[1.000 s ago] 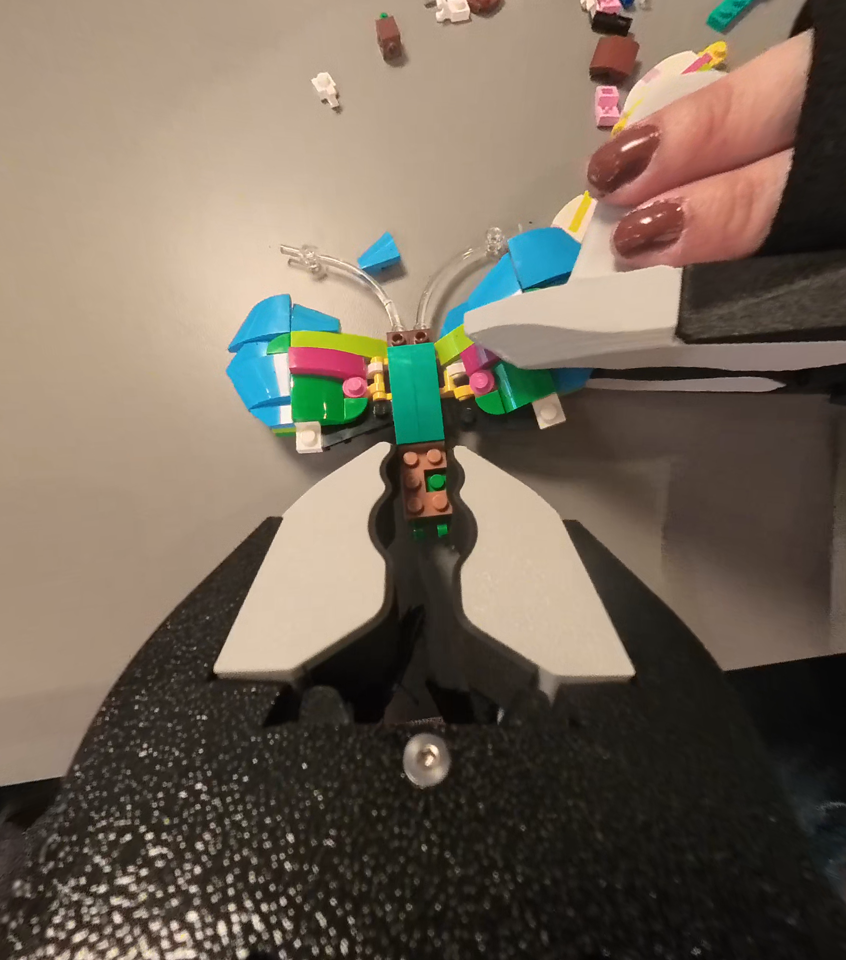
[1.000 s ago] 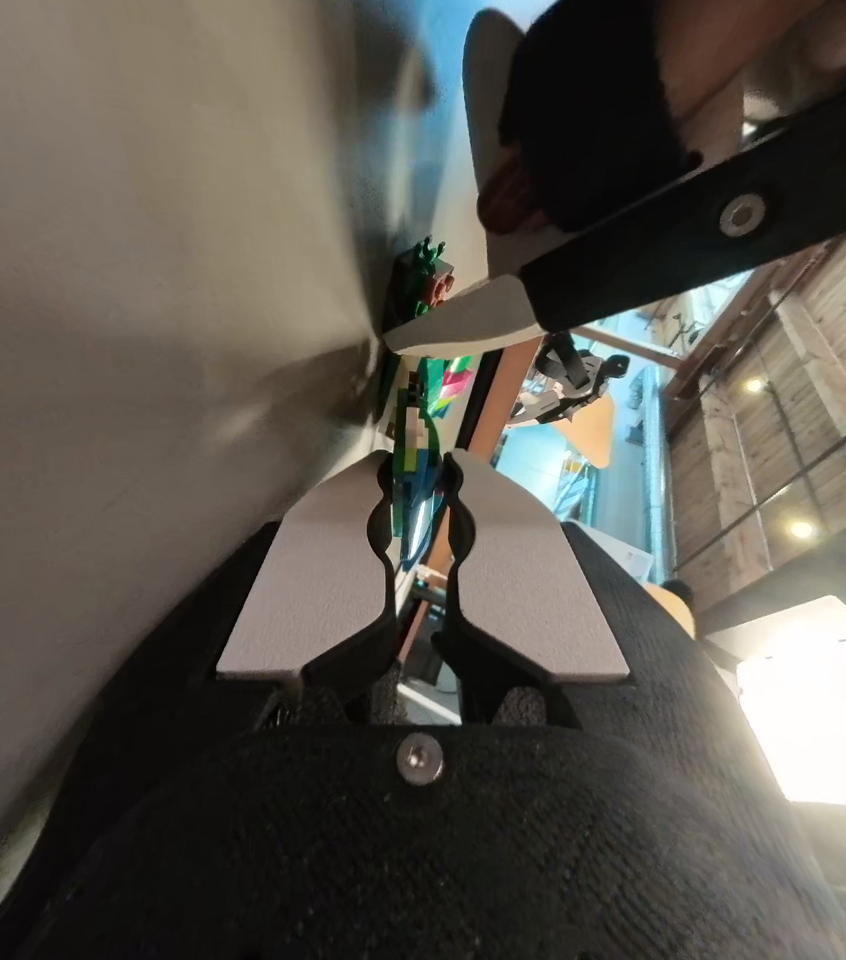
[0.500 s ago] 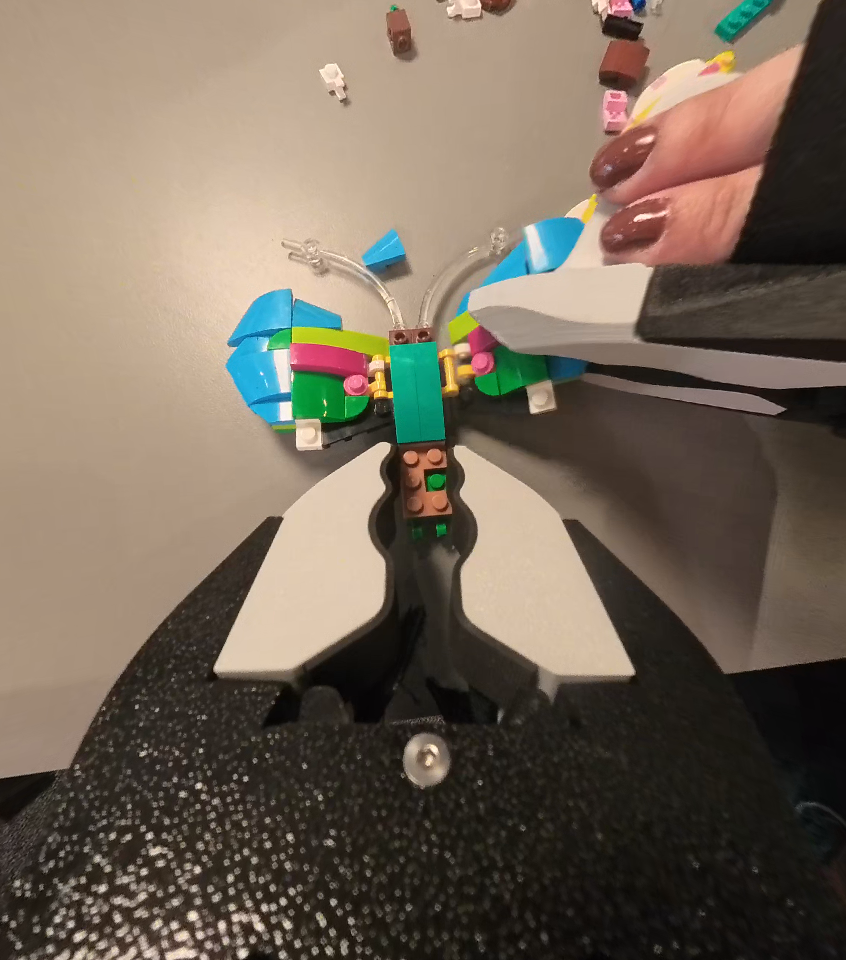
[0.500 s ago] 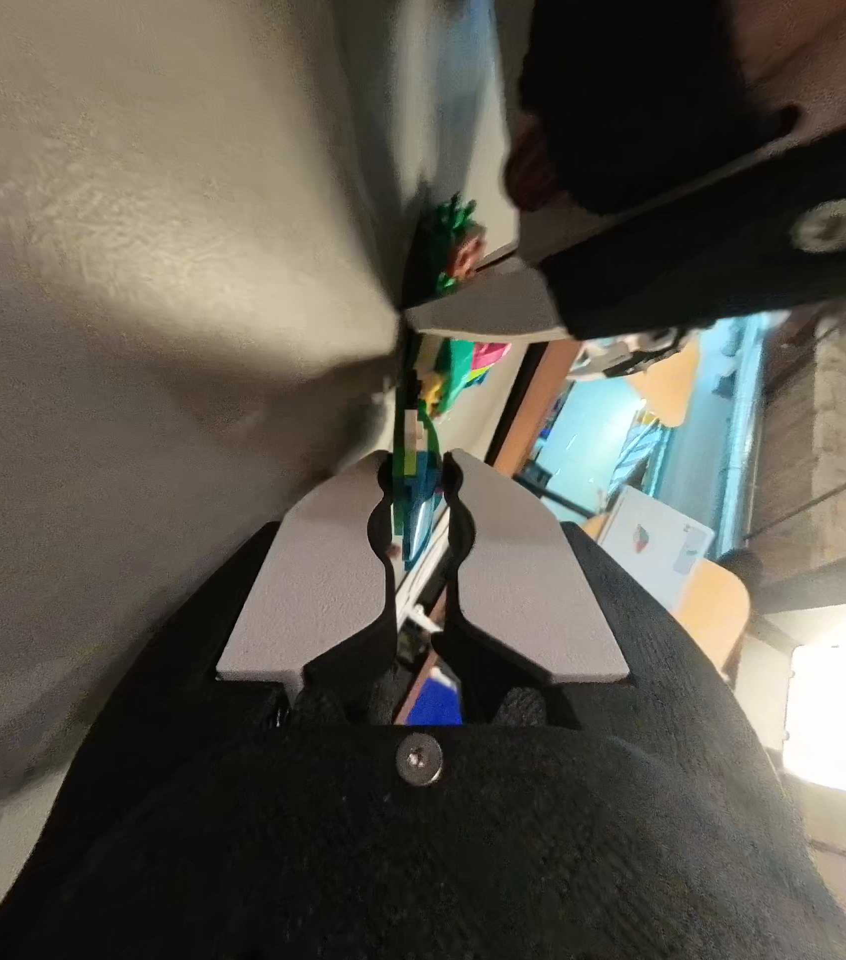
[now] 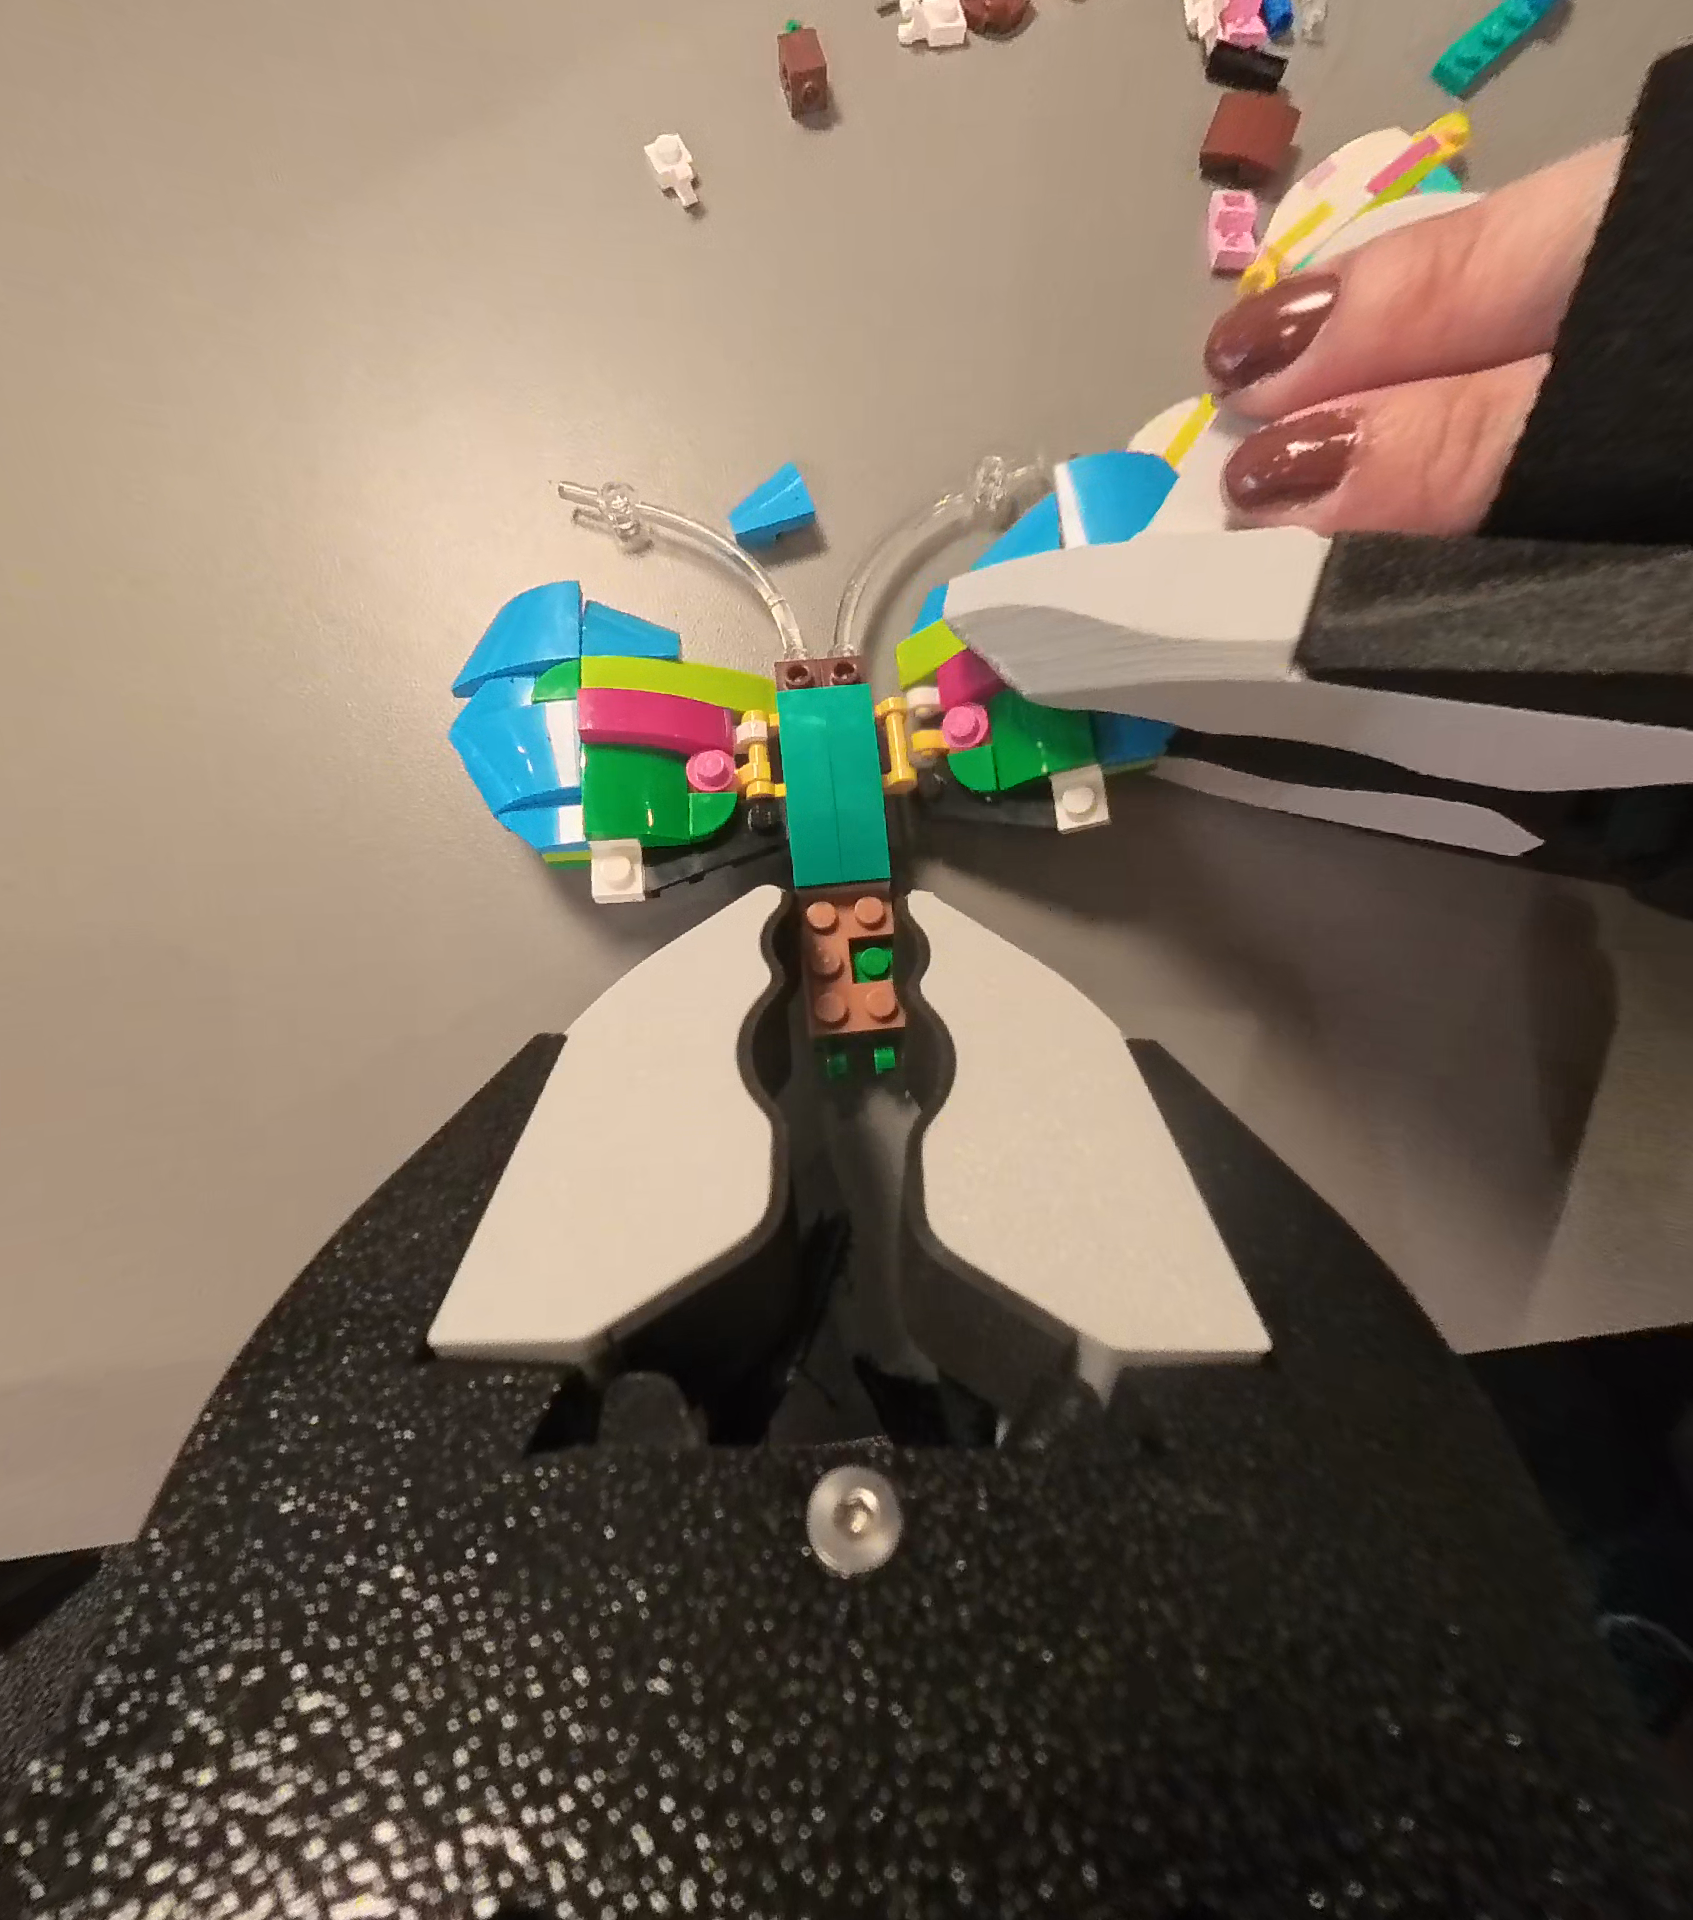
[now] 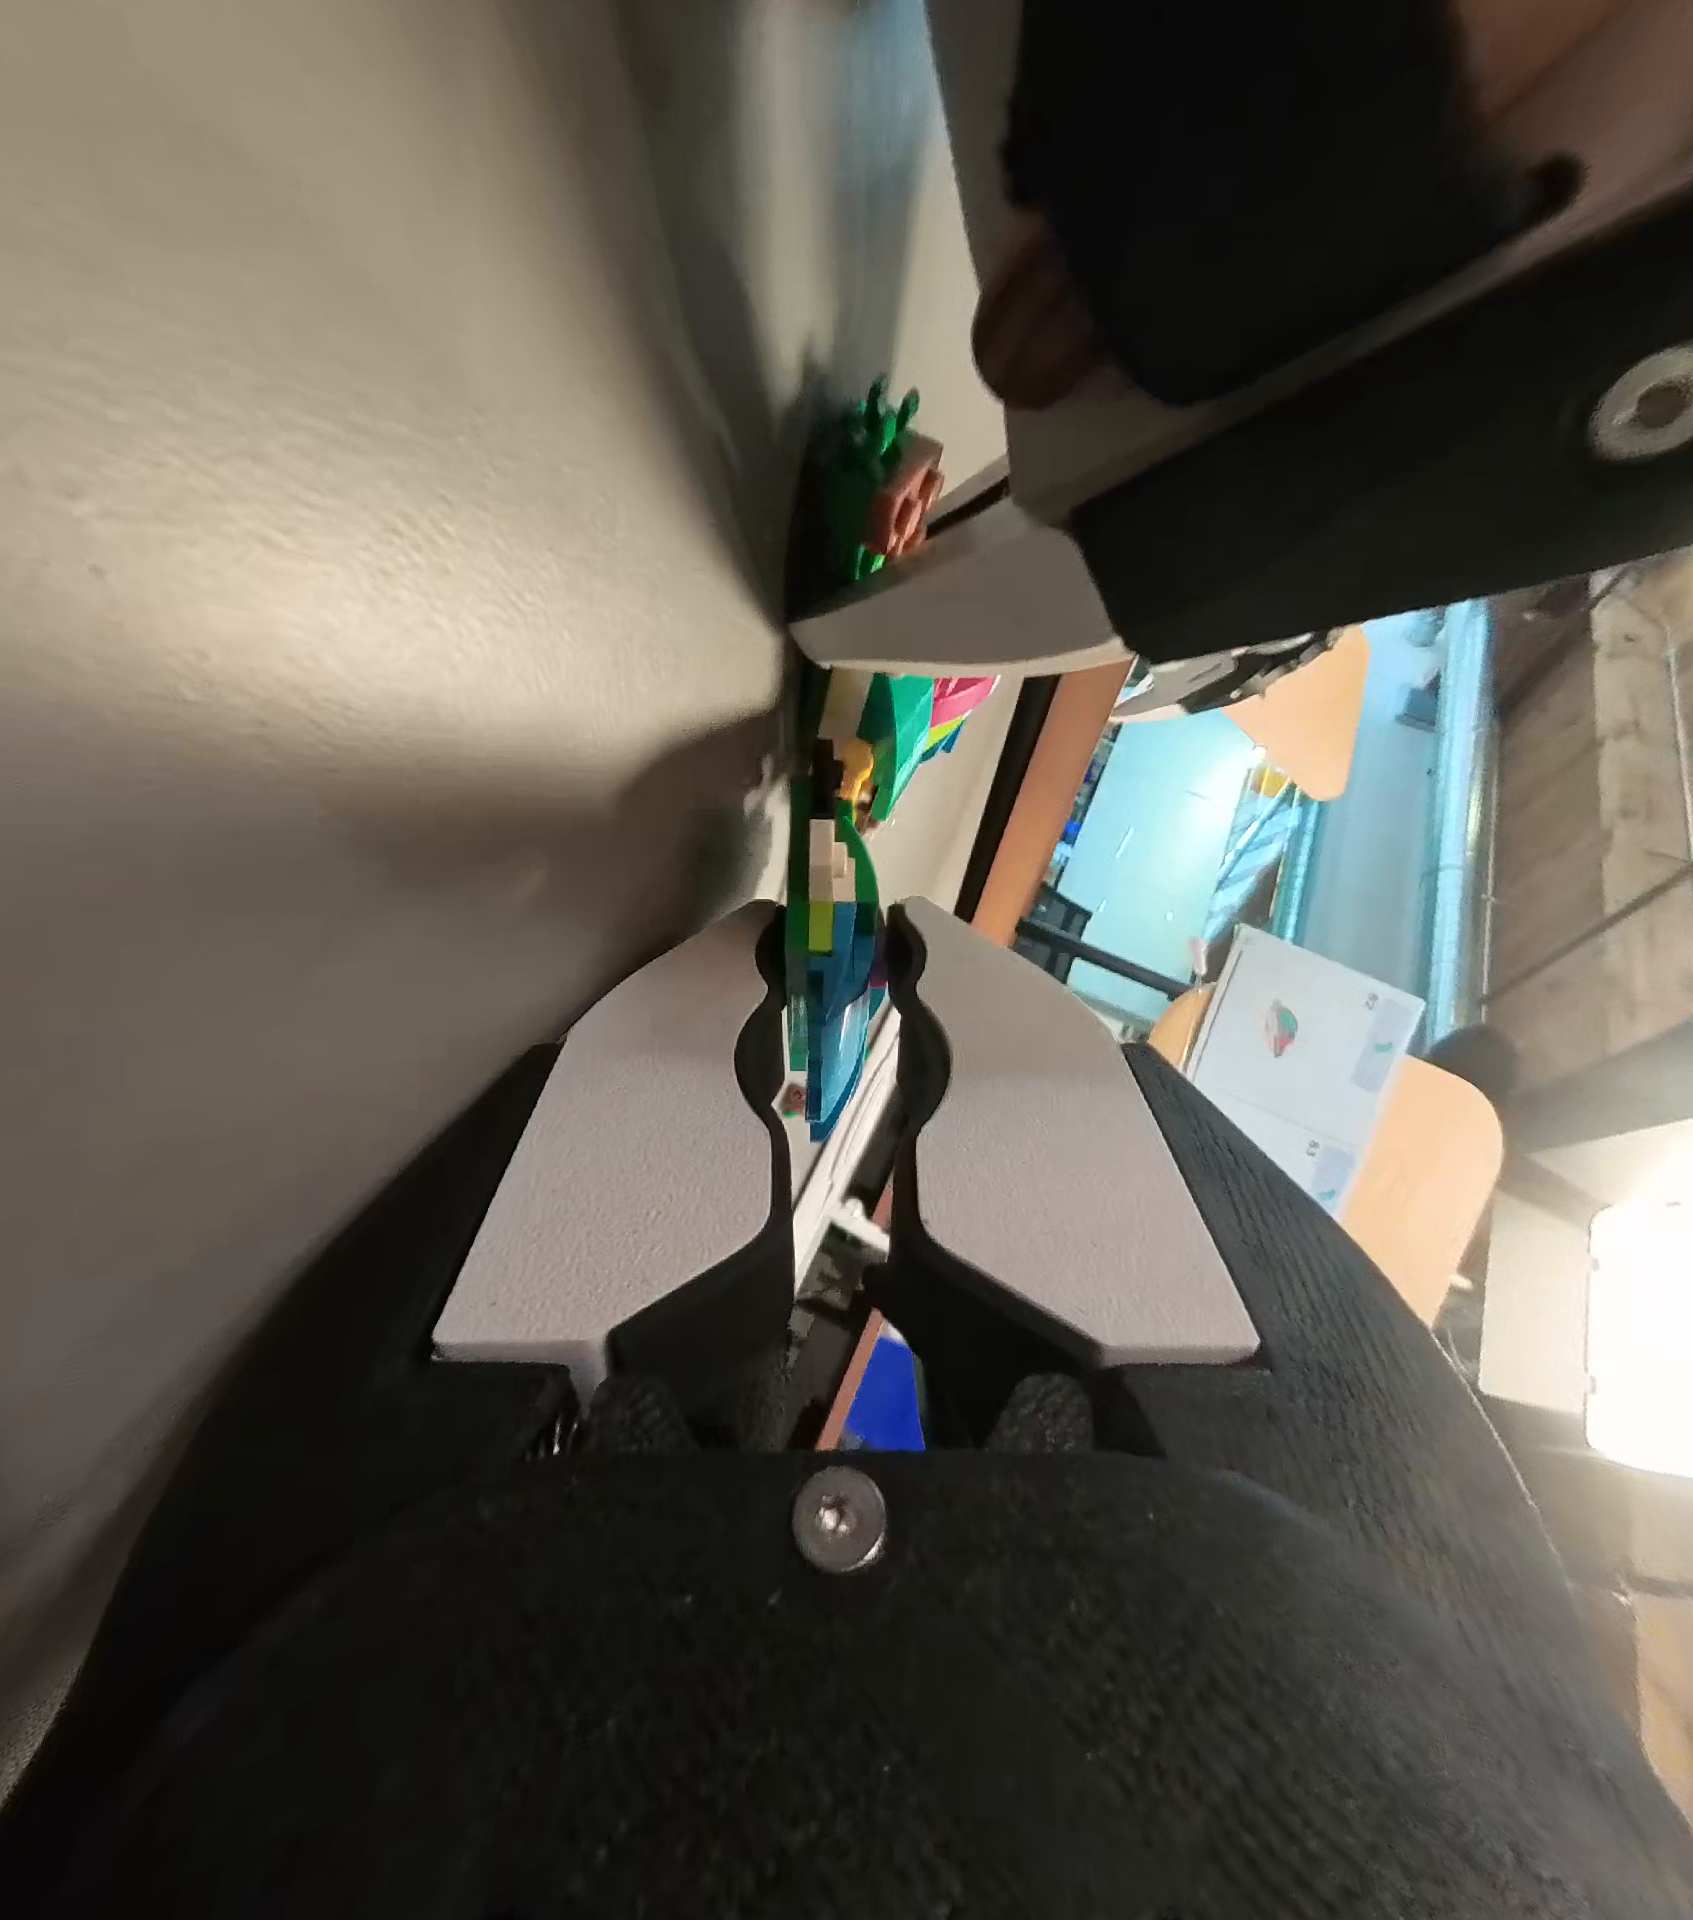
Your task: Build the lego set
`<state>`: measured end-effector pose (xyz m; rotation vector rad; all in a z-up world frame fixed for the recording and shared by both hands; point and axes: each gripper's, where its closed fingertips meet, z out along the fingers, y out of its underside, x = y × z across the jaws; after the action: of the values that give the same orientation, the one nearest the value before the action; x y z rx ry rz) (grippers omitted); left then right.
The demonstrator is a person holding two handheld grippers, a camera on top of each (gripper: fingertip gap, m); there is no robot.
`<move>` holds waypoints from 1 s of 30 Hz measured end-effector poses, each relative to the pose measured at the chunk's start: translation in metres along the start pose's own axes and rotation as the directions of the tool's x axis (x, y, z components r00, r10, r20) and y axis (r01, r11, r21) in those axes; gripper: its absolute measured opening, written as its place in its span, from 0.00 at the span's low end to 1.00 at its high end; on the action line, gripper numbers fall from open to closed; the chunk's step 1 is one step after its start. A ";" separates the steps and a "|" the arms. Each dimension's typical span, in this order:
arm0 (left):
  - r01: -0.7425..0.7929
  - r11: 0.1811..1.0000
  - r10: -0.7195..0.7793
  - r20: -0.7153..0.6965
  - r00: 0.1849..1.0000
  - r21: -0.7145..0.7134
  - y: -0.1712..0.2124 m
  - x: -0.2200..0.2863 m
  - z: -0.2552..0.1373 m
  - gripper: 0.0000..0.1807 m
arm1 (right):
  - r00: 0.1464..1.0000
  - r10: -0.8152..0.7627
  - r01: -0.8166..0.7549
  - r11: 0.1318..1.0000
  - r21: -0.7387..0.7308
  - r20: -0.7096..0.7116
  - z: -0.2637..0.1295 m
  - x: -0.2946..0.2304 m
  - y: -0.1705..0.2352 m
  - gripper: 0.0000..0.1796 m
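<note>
Butterfly (image 5: pixel 826 764) sits mid-frame on the desk (image 5: pixel 198 416), left tool (image 5: pixel 847 982) clamped on its brown tail, right tool (image 6: pixel 834 971) pinching the right-hand wing, so I'd squeeze gently and keep it flat.

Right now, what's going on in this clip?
A person is building a Lego butterfly on a grey table with two handheld grippers. The left gripper is shut on the brown tail end of the body. The right gripper comes in from the side, shut on the butterfly's blue wing edge. Loose bricks lie beyond, and one blue piece sits between the clear antennae.
</note>
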<state>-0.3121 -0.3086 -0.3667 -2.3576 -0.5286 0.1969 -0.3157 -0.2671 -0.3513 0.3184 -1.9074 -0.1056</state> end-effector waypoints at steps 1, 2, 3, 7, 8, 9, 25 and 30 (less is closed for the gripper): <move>0.000 1.000 0.000 0.000 1.000 0.000 0.000 0.000 0.000 0.09 | 1.000 0.004 -0.004 1.000 0.008 -0.006 -0.001 0.001 -0.001 0.09; 0.000 1.000 0.000 0.000 1.000 0.000 0.000 0.000 0.000 0.09 | 1.000 0.013 -0.012 1.000 0.014 -0.011 -0.002 0.002 -0.002 0.09; 0.001 1.000 -0.001 -0.001 1.000 0.000 0.000 0.000 0.000 0.09 | 1.000 0.017 -0.017 1.000 0.015 -0.013 -0.002 0.002 -0.001 0.09; -0.003 1.000 0.003 -0.001 1.000 0.001 0.000 0.000 0.000 0.09 | 0.999 0.030 -0.029 0.999 0.024 -0.019 0.000 0.001 -0.001 0.09; -0.003 1.000 0.003 -0.002 1.000 0.001 0.000 0.000 0.000 0.09 | 0.999 0.036 -0.036 0.999 0.031 -0.018 0.000 0.001 -0.002 0.09; -0.002 1.000 0.002 -0.004 1.000 0.001 0.000 0.000 0.000 0.09 | 0.999 0.044 -0.043 0.998 0.036 -0.022 -0.001 0.002 -0.002 0.09; -0.012 1.000 0.012 -0.004 1.000 0.002 0.000 -0.001 0.000 0.09 | 0.998 0.041 -0.039 0.998 0.050 -0.037 -0.002 0.004 -0.002 0.09; -0.008 1.000 0.008 -0.025 1.000 -0.006 0.000 -0.003 0.000 0.09 | 1.000 0.014 -0.013 0.998 0.056 -0.023 -0.003 0.002 -0.004 0.09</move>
<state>-0.3149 -0.3101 -0.3668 -2.3652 -0.5079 0.1695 -0.3131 -0.2710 -0.3495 0.3428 -1.8914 -0.0391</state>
